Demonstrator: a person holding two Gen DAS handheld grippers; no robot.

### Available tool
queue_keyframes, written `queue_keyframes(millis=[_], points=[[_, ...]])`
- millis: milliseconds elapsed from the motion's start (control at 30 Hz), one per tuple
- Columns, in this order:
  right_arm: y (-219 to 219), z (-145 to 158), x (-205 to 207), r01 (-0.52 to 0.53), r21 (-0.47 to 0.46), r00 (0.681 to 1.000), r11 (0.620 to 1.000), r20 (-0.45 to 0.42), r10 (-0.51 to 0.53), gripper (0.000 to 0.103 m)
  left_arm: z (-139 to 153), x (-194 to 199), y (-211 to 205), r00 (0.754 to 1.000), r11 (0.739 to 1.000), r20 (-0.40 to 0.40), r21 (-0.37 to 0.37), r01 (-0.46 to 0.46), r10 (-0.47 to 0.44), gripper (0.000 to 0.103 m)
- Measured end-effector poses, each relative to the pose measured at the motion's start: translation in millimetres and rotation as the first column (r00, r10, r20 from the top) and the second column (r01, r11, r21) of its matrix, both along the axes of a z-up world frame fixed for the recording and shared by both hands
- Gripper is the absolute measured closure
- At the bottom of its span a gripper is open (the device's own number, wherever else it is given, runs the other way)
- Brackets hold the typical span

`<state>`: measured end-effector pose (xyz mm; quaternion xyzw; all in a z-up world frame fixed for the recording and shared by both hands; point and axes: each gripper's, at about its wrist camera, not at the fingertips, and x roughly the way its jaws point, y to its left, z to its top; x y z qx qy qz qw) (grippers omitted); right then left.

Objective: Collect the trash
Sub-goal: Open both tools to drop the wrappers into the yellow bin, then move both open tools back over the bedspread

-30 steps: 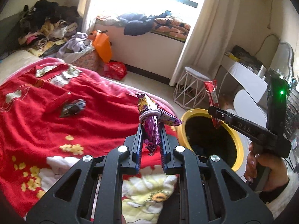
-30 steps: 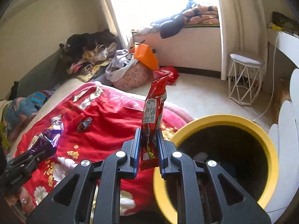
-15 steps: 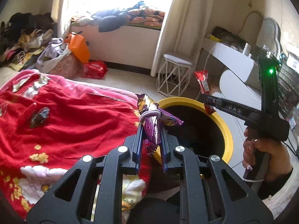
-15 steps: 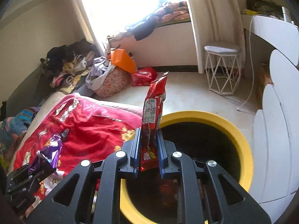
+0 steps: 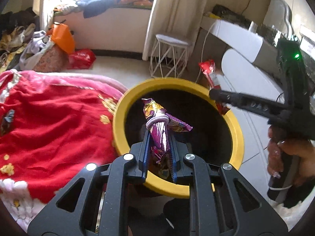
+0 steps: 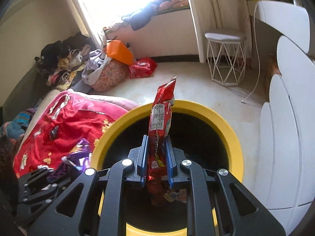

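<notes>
My left tool (image 5: 159,137) grips a crumpled purple snack wrapper (image 5: 158,131), bound near its top with a pale elastic band (image 5: 156,121), and holds it above the dark mouth of the yellow-rimmed bin (image 5: 118,122) that stands on the floor against the bed. My right tool (image 6: 156,147) is clamped on a tall red snack packet (image 6: 160,122), which stands upright between the blue pads with its printed label facing the camera; its upper half crosses the far rim of the same bin (image 6: 234,137), and its lower end hangs over the black interior. From the left wrist, the right tool appears at the far right edge of the bin, my hand (image 5: 285,157) wrapped round its handle and a green light glowing on its body. From the right wrist, the left tool sits low at the left, just beside the bin's rim, with the purple wrapper blurred against the bed. A red blanket (image 5: 49,122) with yellow and white flowers covers the bed, and a small dark wrapper (image 6: 53,131) lies on it, well apart from the bin. Across the pale floor stand a white wire-legged stool (image 6: 225,59), an orange bag (image 6: 119,52) and a red plastic bag (image 6: 142,67).
</notes>
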<state>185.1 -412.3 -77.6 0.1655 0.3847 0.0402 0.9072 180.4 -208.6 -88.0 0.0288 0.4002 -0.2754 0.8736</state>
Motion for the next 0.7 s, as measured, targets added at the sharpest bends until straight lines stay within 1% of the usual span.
queue_keyframes(millis=[33,100,133,167,200,233,300,333,367,600,667,700], points=[[-2.4,-2.2,-0.5,0.001,0.009,1.000,1.000,-0.008,0.000,0.085,-3.4,1.7,-2.2,1.000,1.000,-0.004,0.008,0.006,-0.006,0.090],[-7.9,-6.8,0.5,-0.005,0.031,1.000,1.000,-0.029,0.006,0.084,-9.6,4.1,-6.6,1.000,1.000,-0.011,0.018,0.025,-0.025,0.085],[-10.2,-8.8,0.6,-0.008,0.043,0.999,0.999,-0.035,0.009,0.082,-11.3,4.6,-6.9,0.999,0.999,-0.019,0.006,0.035,-0.035,0.076],[-12.0,-9.9,0.8,-0.006,0.049,0.999,0.999,-0.041,0.008,0.079,-12.0,4.1,-7.9,0.999,0.999,-0.022,-0.002,0.038,-0.038,0.062],[-14.7,-11.6,1.0,0.001,0.064,0.999,0.998,-0.053,0.003,0.077,-11.8,3.6,-7.4,0.999,0.999,-0.020,-0.007,0.037,-0.037,0.055],[-16.1,-11.2,0.6,0.006,0.074,0.998,0.997,-0.059,-0.001,0.071,-10.2,3.1,-5.9,0.999,0.999,-0.018,-0.015,0.034,-0.034,0.048],[-17.9,-7.8,-2.3,0.006,0.093,0.999,0.996,-0.040,-0.003,0.064,-4.8,0.6,-2.2,0.999,0.997,-0.008,-0.061,0.042,-0.042,0.036],[-18.2,-6.5,-2.8,0.005,0.094,0.999,0.996,-0.032,-0.002,0.058,-1.1,-1.5,0.6,0.999,0.996,0.006,-0.080,0.041,-0.041,0.021],[-17.8,-4.7,-3.3,0.007,0.090,1.000,0.996,-0.028,-0.005,0.055,0.9,-2.6,0.0,0.999,0.996,0.014,-0.087,0.036,-0.035,0.010],[-13.9,6.0,-5.1,0.015,0.063,1.000,0.998,-0.004,-0.015,0.049,16.3,-9.5,10.1,0.998,0.994,0.061,-0.108,-0.010,0.017,0.010],[-12.1,9.8,-5.7,0.014,0.049,1.000,0.999,0.007,-0.015,0.044,20.1,-10.1,14.6,0.997,0.993,0.070,-0.116,-0.029,0.037,0.010],[-10.7,11.3,-5.6,0.017,0.041,1.000,0.999,0.011,-0.017,0.043,22.5,-10.8,18.1,0.996,0.992,0.076,-0.121,-0.041,0.050,0.010]])
